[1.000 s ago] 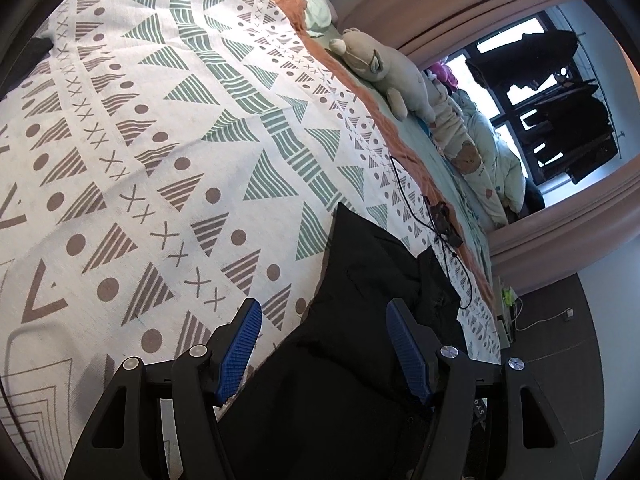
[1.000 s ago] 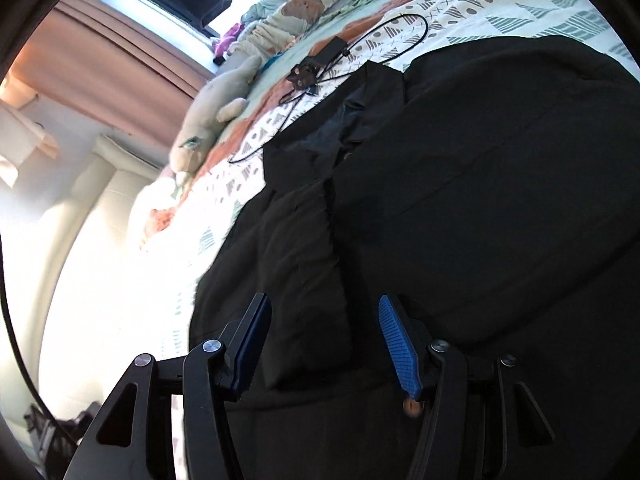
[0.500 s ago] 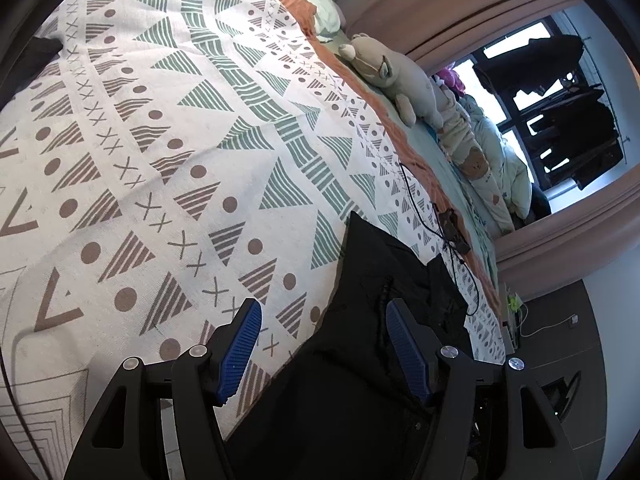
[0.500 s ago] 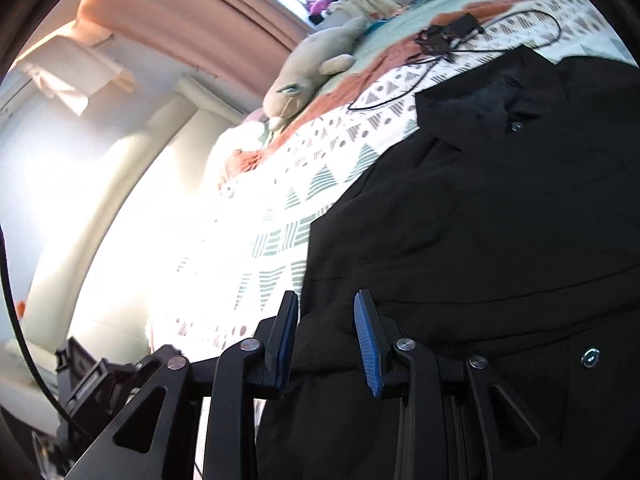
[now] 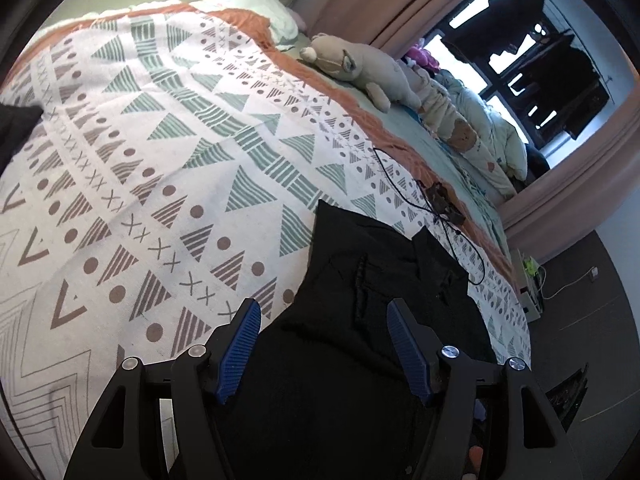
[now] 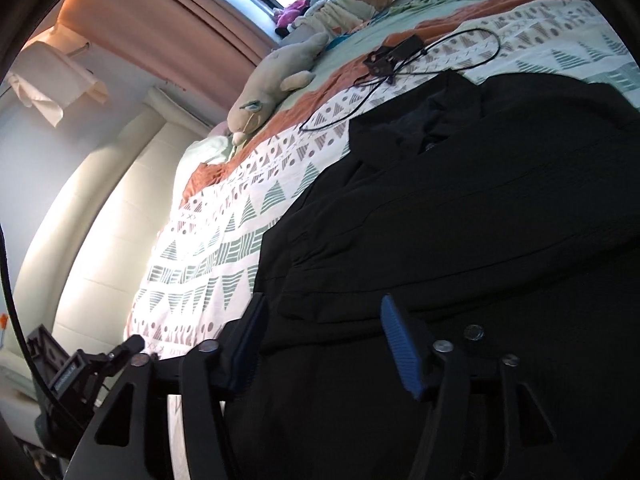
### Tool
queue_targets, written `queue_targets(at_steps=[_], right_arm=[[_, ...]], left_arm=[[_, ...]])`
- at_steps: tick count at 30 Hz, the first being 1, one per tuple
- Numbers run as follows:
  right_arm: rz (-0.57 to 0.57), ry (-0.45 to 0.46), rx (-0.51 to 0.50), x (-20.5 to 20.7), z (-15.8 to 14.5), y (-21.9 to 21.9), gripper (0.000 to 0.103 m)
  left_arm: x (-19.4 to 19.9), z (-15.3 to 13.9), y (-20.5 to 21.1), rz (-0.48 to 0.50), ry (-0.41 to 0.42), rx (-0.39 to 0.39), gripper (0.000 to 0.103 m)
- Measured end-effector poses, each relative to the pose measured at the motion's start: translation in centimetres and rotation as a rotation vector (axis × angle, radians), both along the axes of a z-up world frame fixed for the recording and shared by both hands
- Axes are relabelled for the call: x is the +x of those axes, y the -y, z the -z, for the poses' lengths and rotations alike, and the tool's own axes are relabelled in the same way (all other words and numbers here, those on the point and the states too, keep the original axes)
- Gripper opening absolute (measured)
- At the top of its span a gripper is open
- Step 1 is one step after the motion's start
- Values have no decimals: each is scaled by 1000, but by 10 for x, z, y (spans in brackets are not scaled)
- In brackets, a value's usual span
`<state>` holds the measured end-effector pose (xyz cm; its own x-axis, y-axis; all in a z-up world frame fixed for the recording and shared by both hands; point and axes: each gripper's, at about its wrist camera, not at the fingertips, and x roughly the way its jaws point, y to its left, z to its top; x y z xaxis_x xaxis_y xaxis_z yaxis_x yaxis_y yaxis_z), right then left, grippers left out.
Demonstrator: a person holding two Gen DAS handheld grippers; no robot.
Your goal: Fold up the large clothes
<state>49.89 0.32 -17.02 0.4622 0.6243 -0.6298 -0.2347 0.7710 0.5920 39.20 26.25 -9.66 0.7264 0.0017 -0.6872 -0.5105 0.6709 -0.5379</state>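
Right gripper [image 6: 320,344] with blue pads spread wide over a black coat [image 6: 460,220] lying flat on a triangle-patterned bedspread [image 6: 224,248] — collar toward a tangled black cable [image 6: 400,60], beige plush toy [image 6: 272,88] beyond — nothing clamped.

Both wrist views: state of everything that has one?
left gripper: open, above the garment
right gripper: open, above the garment
black jacket: flat on the bed, collar away from the grippers
patterned blanket: spread out
black cable: loose, beside the collar
plush toy: lying down
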Motion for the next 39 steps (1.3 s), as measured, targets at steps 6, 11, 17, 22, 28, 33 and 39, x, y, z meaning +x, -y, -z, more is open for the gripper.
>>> queue_targets(at_steps=[6,11,17,22,28,33,39], right_arm=[[62,26,2,-31,-12,55,98],[90,74,-50,-64,-23,86,98],[101,85,-125,-104,-30,116,99],[137,69,-165,-133,-35,145,103],[168,49,-148,-174,-36,186,103],[224,54,-175,-210,-36,223,103],[281,79,-205,-246,-38,267,103]], left_arm=[[-21,-31,34,36,78,80,95],[-44,-23,58,68,49,98,98],[-86,-39,70,64,92,107,103],[-117,-50,82,99,85,119,103],[-164,-57,99,153,69,180,103],[-208,-59,101,152,82,205,102],[-255,-48,93,139,88,192,102]])
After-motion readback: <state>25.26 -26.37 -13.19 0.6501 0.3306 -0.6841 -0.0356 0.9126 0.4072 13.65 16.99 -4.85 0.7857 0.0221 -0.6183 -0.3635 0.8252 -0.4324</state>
